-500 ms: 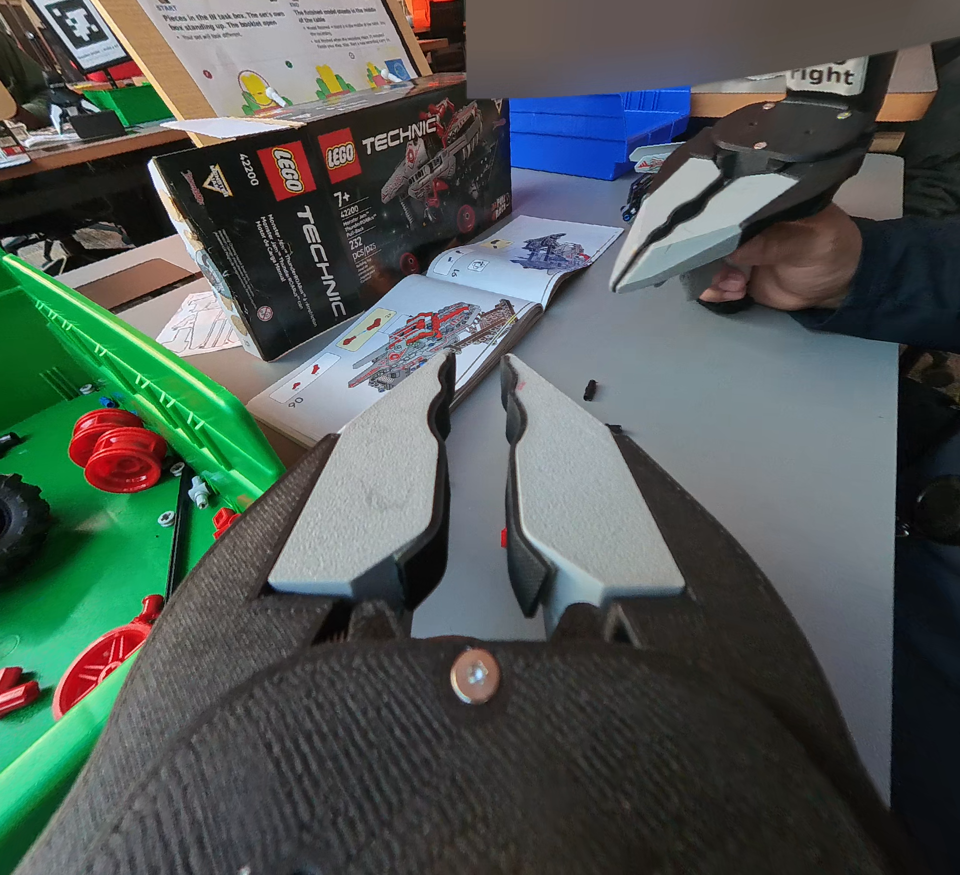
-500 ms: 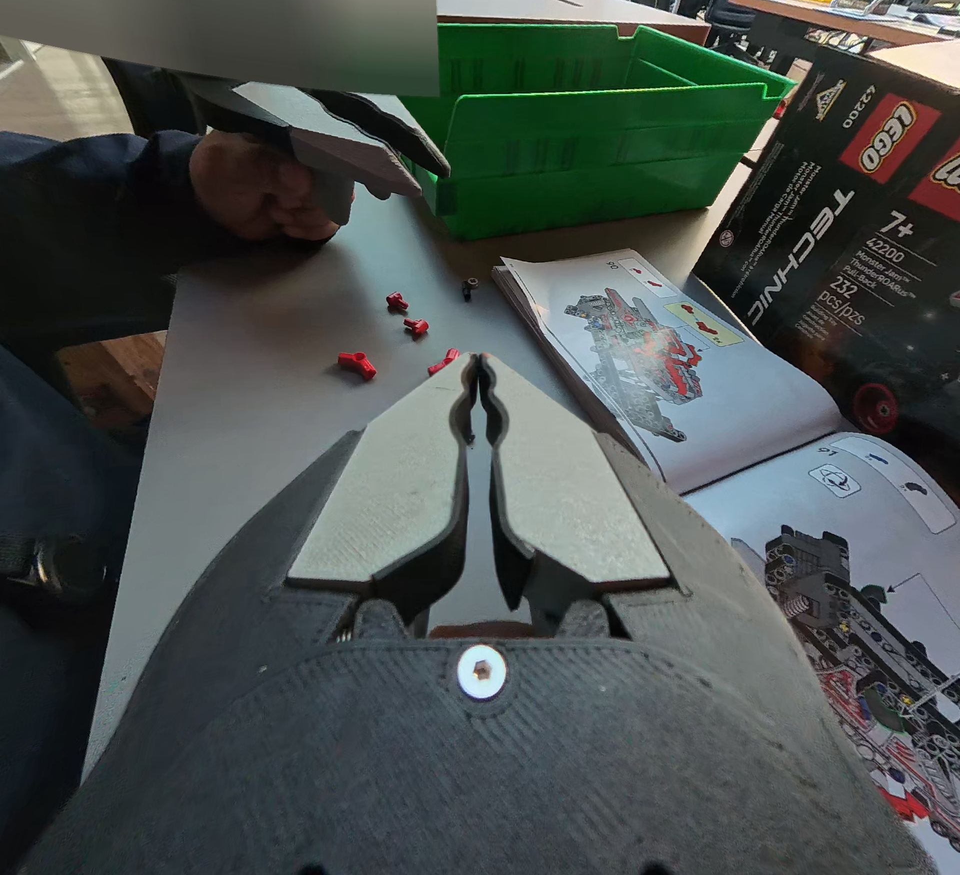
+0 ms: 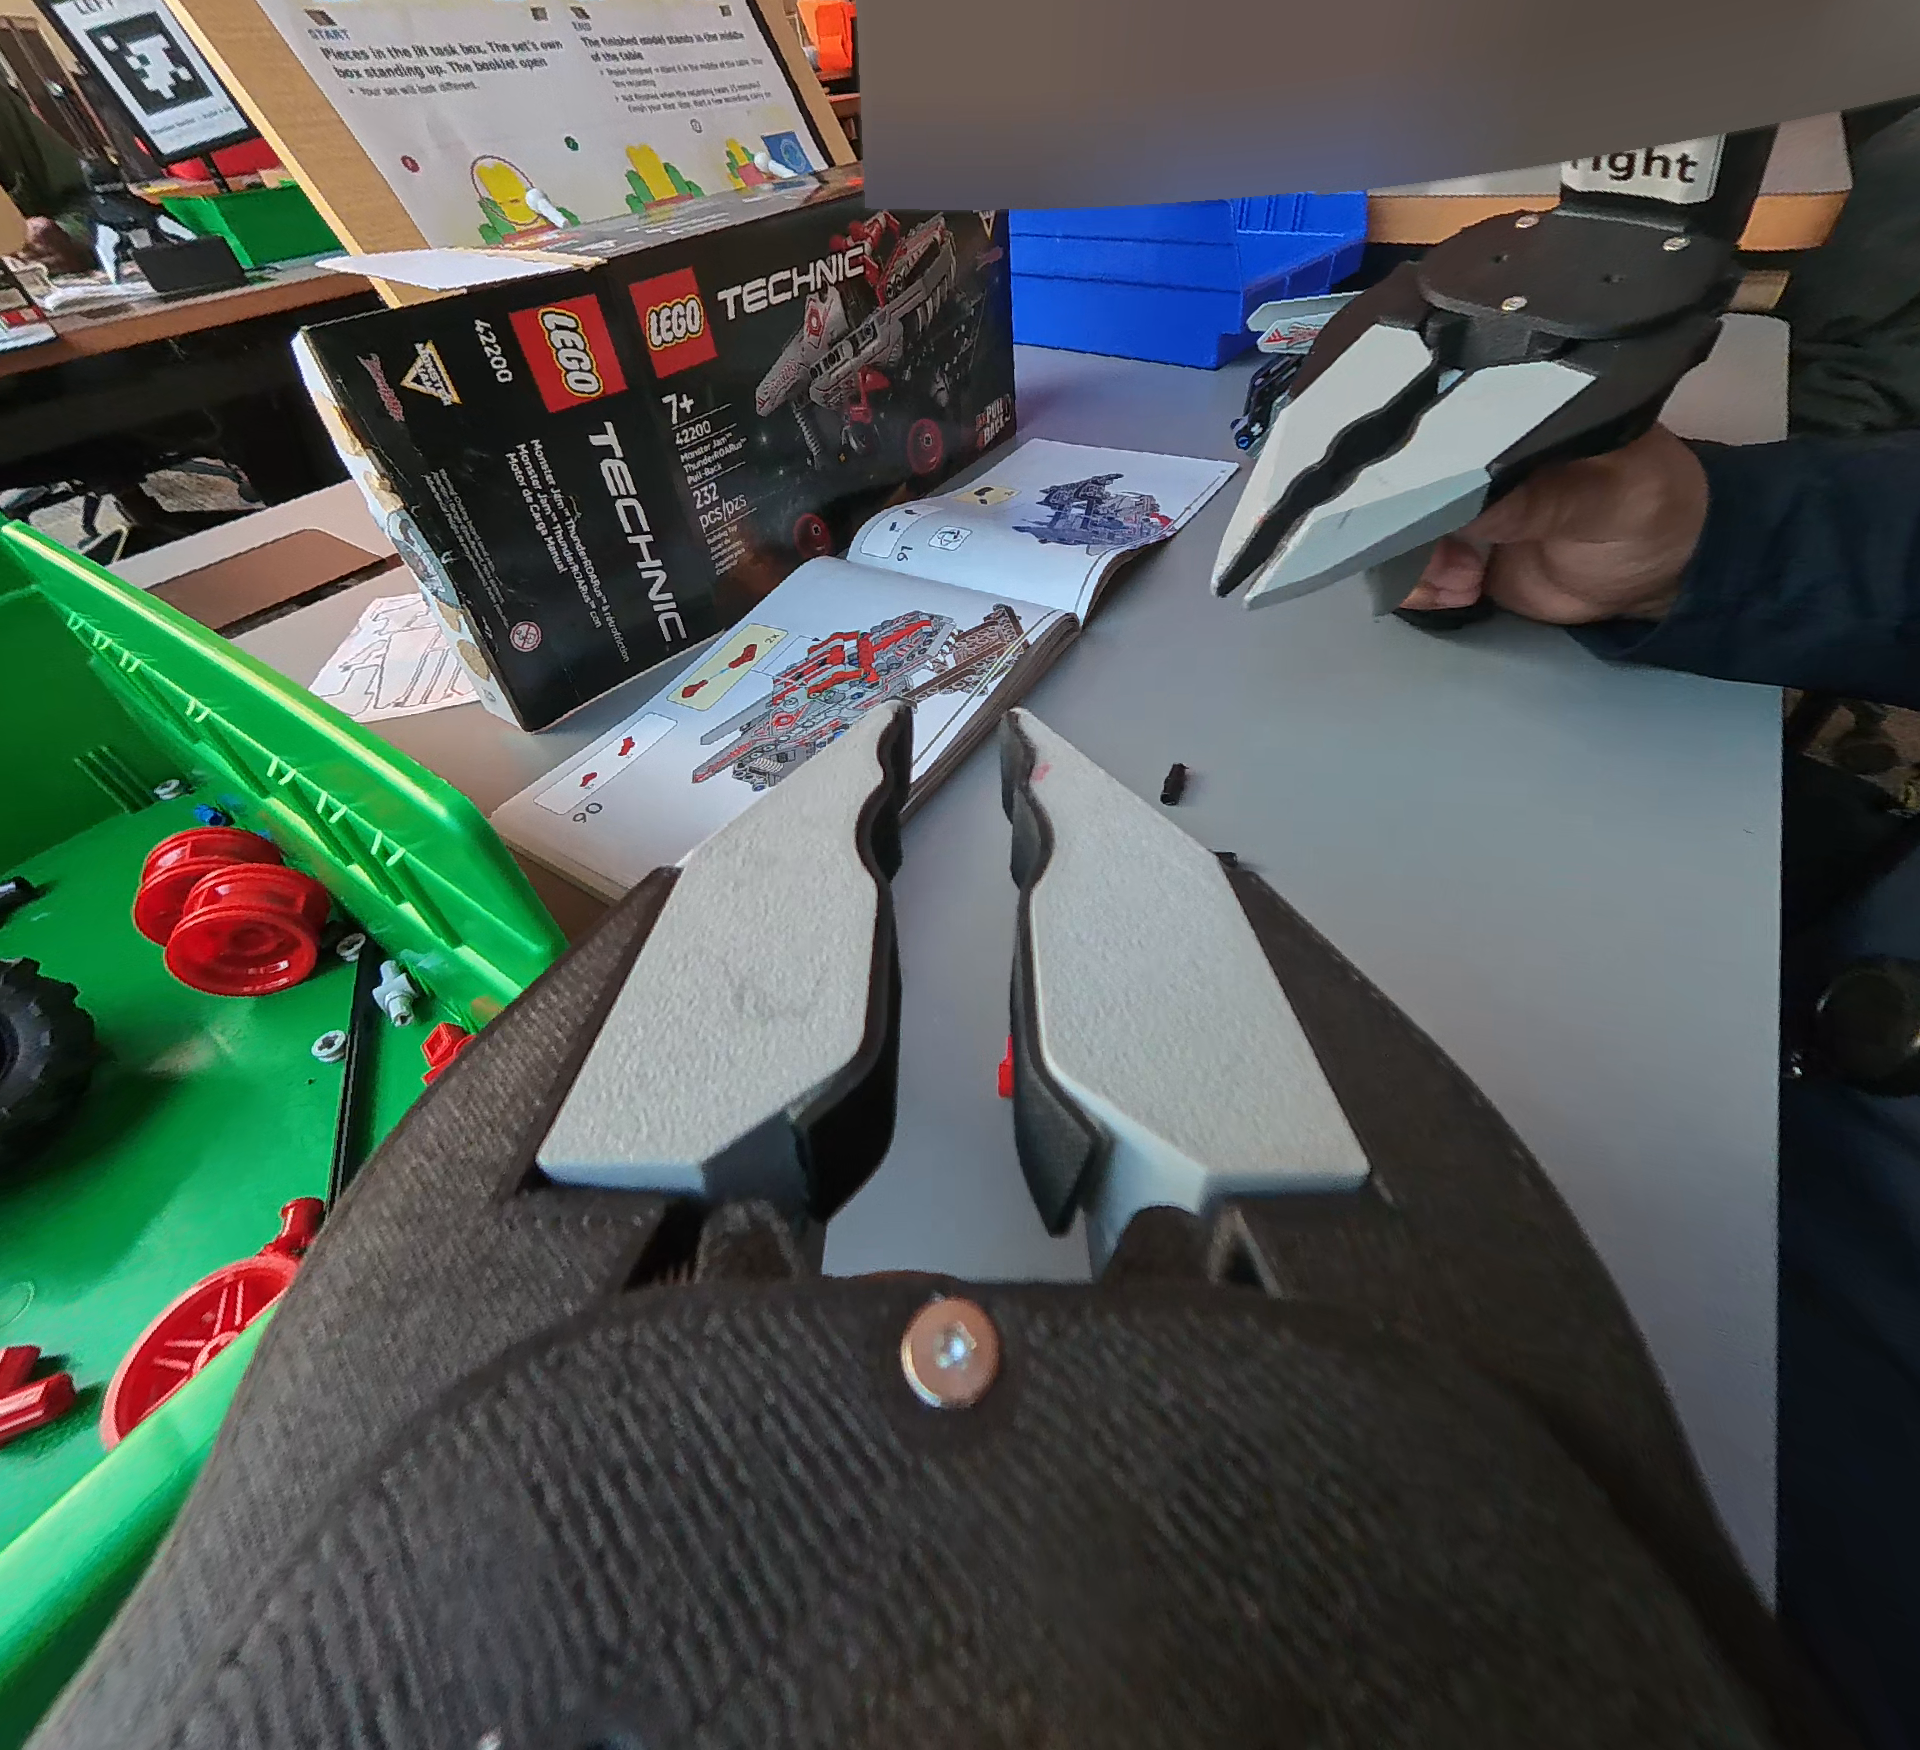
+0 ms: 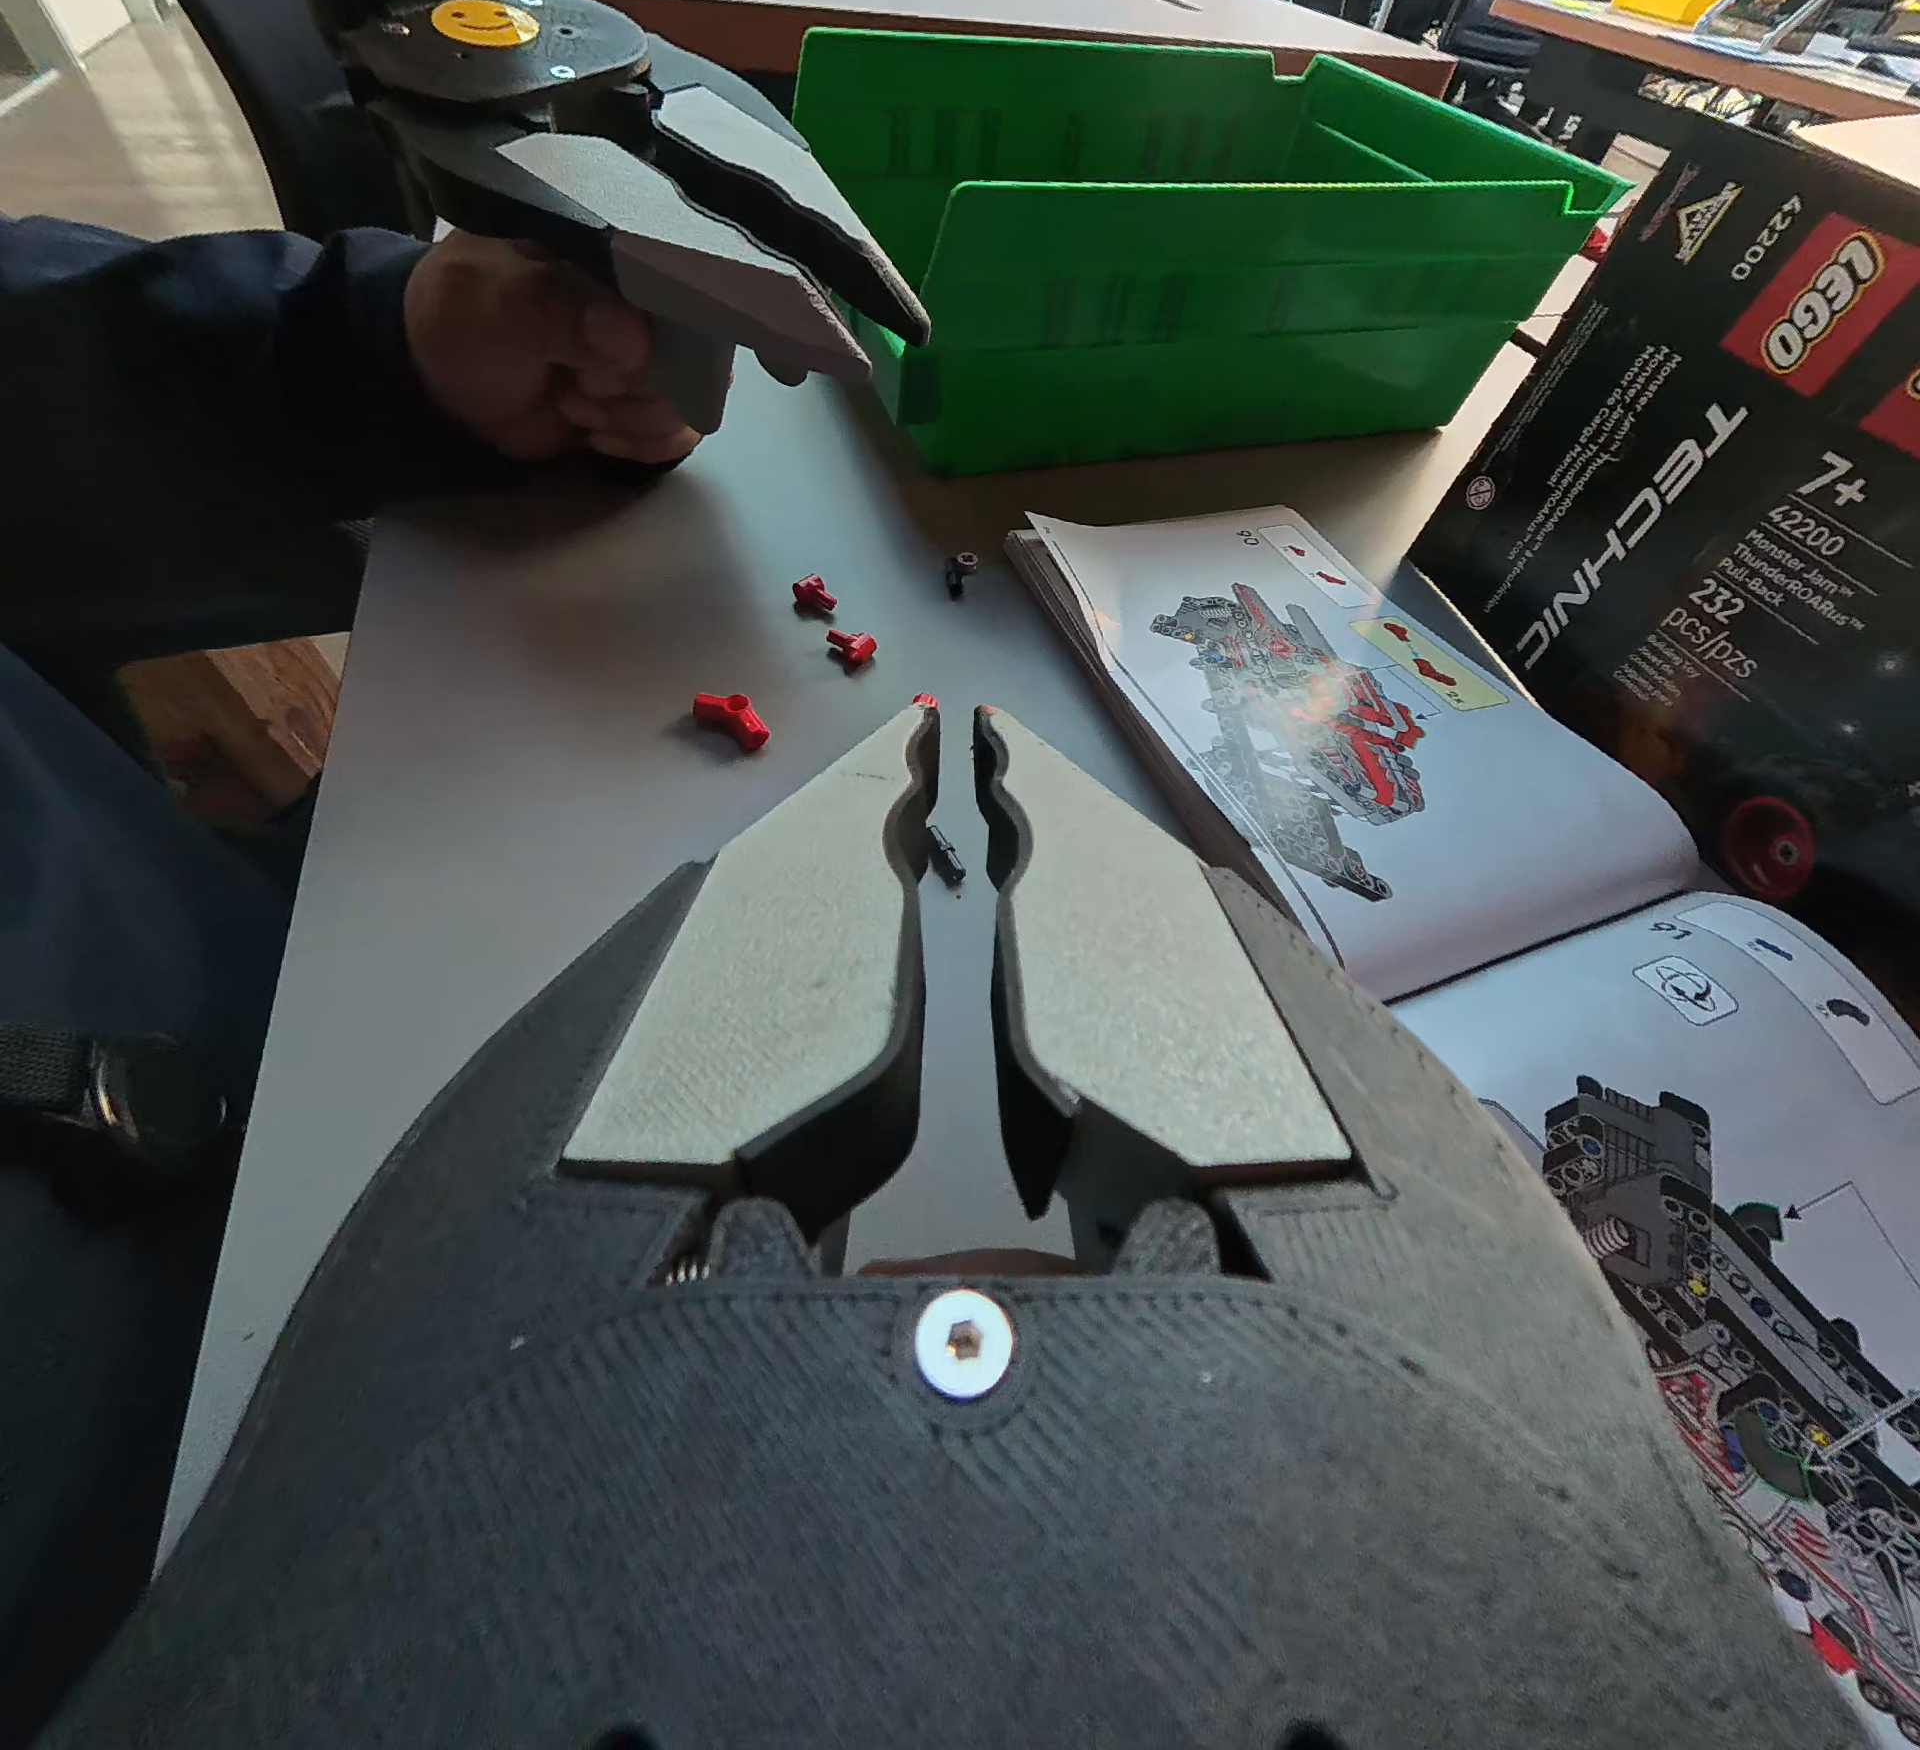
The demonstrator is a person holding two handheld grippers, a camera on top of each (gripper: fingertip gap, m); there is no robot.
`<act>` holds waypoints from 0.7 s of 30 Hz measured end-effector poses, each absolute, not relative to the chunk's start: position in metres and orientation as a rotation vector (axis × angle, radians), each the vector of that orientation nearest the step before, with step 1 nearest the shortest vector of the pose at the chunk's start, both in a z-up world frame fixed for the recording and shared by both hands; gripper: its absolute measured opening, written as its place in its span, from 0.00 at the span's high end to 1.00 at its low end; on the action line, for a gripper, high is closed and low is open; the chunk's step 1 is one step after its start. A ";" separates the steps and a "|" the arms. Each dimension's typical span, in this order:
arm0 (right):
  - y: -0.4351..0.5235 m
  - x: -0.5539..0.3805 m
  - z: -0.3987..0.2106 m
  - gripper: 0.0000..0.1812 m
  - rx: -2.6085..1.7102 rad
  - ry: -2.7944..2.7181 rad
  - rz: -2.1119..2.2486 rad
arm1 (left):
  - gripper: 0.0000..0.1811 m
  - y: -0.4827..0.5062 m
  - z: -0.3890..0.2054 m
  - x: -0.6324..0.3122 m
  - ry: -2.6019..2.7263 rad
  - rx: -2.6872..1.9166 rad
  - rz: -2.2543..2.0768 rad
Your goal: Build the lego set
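My left gripper [image 3: 956,732] is open and empty, held low over the grey table [image 3: 1455,869] by the open instruction booklet [image 3: 831,661]. My right gripper [image 4: 954,715] is open by a narrow gap and empty, just above the table. A small black pin [image 4: 945,853] lies on the table under the gap between its fingers. Three red connectors [image 4: 732,720] [image 4: 852,646] [image 4: 814,594] lie ahead of it to the left, with another red bit [image 4: 923,701] at its left fingertip. A black piece [image 4: 961,570] lies farther off. The right gripper also shows in the left wrist view [image 3: 1242,588].
A green bin [image 3: 312,817] on the left holds red wheels [image 3: 239,931], a black tyre [image 3: 31,1046] and small parts. The set's black box [image 3: 623,474] stands behind the booklet. Blue bins [image 3: 1143,277] stand at the back. A black pin [image 3: 1174,781] lies on the table. There is about 10 centimetres between the tips of the two grippers. Measured from the fingertips, the black piece [image 4: 961,570] is 9 centimetres or so from the left gripper and 15 centimetres from the right.
My right gripper's jaws have parted a little from nearly touching, and the black pin now shows between them. My left gripper has hardly moved.
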State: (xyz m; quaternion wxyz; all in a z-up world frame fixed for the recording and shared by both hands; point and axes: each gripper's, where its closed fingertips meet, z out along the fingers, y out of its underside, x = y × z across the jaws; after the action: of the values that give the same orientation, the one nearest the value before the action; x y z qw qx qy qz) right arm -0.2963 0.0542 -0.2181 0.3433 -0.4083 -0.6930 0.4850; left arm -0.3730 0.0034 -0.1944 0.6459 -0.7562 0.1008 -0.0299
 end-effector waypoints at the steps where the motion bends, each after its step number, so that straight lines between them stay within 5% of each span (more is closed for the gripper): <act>1: 0.054 -0.296 -0.219 0.98 -1.062 -1.803 1.258 | 0.93 0.003 -0.194 -0.373 0.228 -1.719 -0.066; 21: 0.054 -0.297 -0.219 0.97 -1.058 -1.805 1.251 | 0.93 -0.002 -0.191 -0.368 0.250 -1.694 -0.088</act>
State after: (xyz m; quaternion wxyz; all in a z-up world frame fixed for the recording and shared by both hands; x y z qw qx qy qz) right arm -0.2965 0.0536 -0.2189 0.3445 -0.4075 -0.6950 0.4818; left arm -0.3681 -0.0016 -0.1911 0.6546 -0.7469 0.1103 -0.0389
